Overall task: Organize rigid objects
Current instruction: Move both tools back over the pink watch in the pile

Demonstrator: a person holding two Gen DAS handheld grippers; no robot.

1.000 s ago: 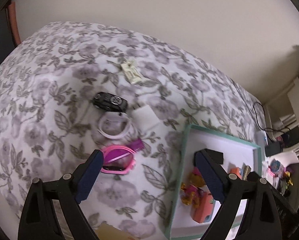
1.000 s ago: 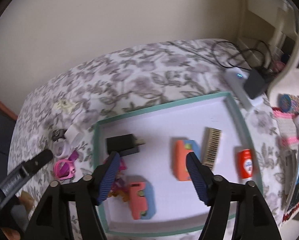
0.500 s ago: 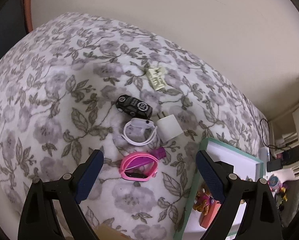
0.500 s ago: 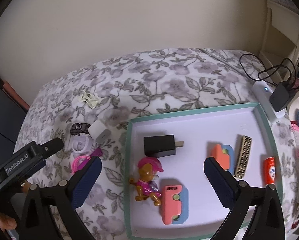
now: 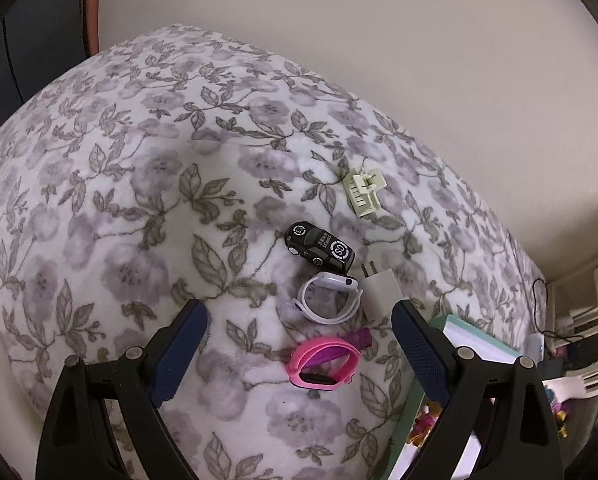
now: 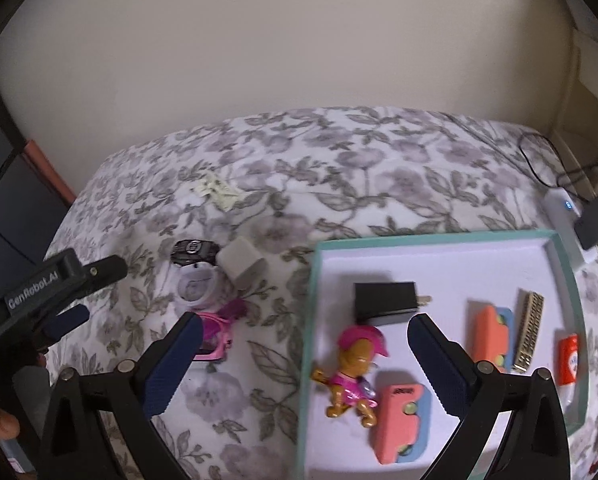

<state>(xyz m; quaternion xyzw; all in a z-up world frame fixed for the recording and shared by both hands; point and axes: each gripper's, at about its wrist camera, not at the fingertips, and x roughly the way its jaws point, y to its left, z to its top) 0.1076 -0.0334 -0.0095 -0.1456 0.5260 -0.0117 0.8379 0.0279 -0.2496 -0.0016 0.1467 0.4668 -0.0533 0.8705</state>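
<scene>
step: next pick, judged — pink watch sits between the open jaws in the left wrist view, nearest loose item
left gripper: jaws wide apart, empty, above the floral blanket
right gripper: jaws have just been opening, now spread full, nothing between the pads; toy figure lies free in the tray below
tray: teal rim, white floor, at 4 o'clock of the watch cluster; holds black charger, two coral-blue blocks, tan comb-like strip, red-white item
still loose on blanket: black toy car at 12 o'clock of white watch; white charger at 3 o'clock of it, touching or just beside, cannot tell; cream clip well apart at 1 o'clock
grip advice: straight down, one pad either side of the pink band, squeeze across the loop, not the screen
watch out: purple piece lies partly under the pink band, could drag along; soft blanket gives, so seat pads low
drop spot: bare tray floor near 12 o'clock rim, clear of the figure
</scene>
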